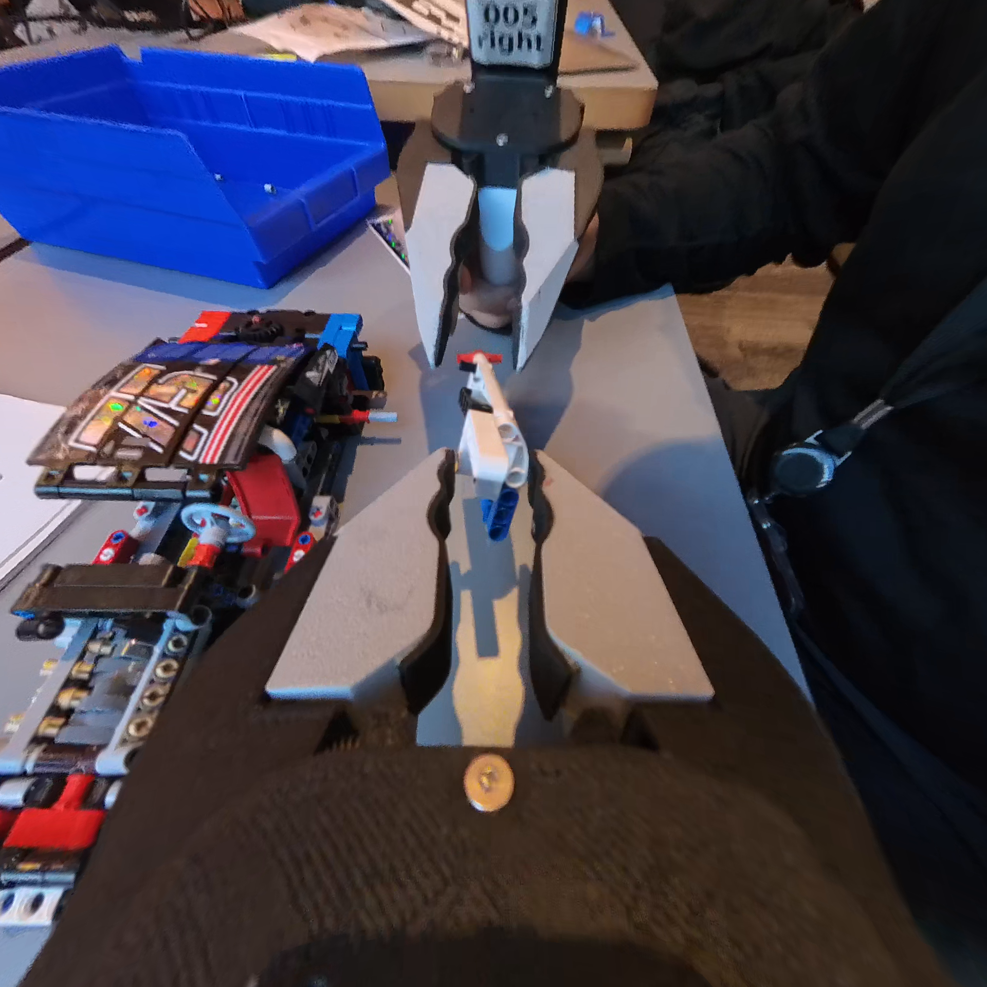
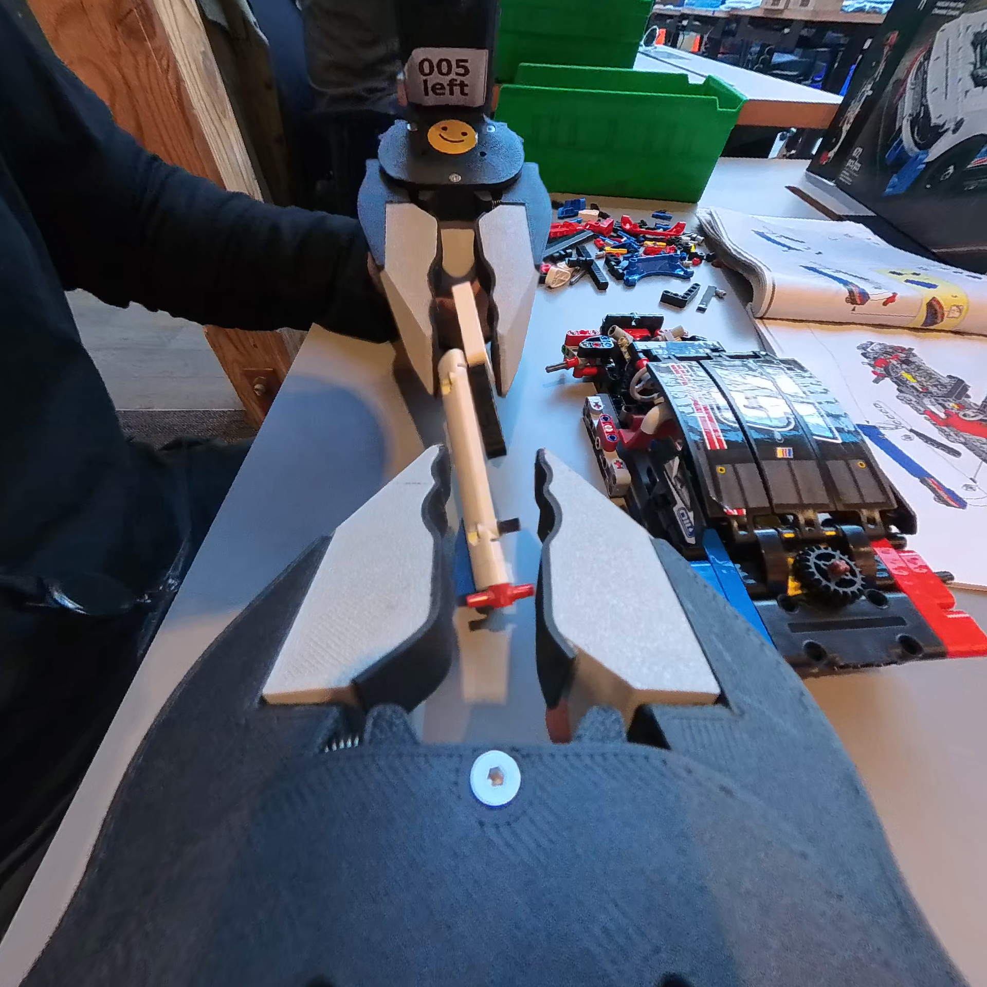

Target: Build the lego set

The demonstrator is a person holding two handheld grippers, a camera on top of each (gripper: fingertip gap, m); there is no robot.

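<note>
A long white lego sub-assembly (image 1: 488, 443) with a blue beam and a red axle end (image 2: 499, 593) hangs in the air over the grey table (image 1: 614, 427). My left gripper (image 1: 491, 454) is shut on its white and blue end. It also shows in the right wrist view (image 2: 469, 390), facing me. My right gripper (image 2: 488, 454) is open, its jaws on either side of the red axle end without touching it. It also shows in the left wrist view (image 1: 478, 366). The partly built lego car (image 2: 747, 480) lies on the table beside both grippers (image 1: 176, 454).
A blue bin (image 1: 187, 160) stands behind the car. A green bin (image 2: 614, 133), a pile of loose lego pieces (image 2: 630, 251), an open instruction booklet (image 2: 854, 277) and the set's box (image 2: 918, 107) sit at the far side. The table edge (image 2: 299, 480) and a person's black sleeve (image 2: 187, 256) are close by. The gap from one gripper's tips to the other's is roughly 4 cm.
</note>
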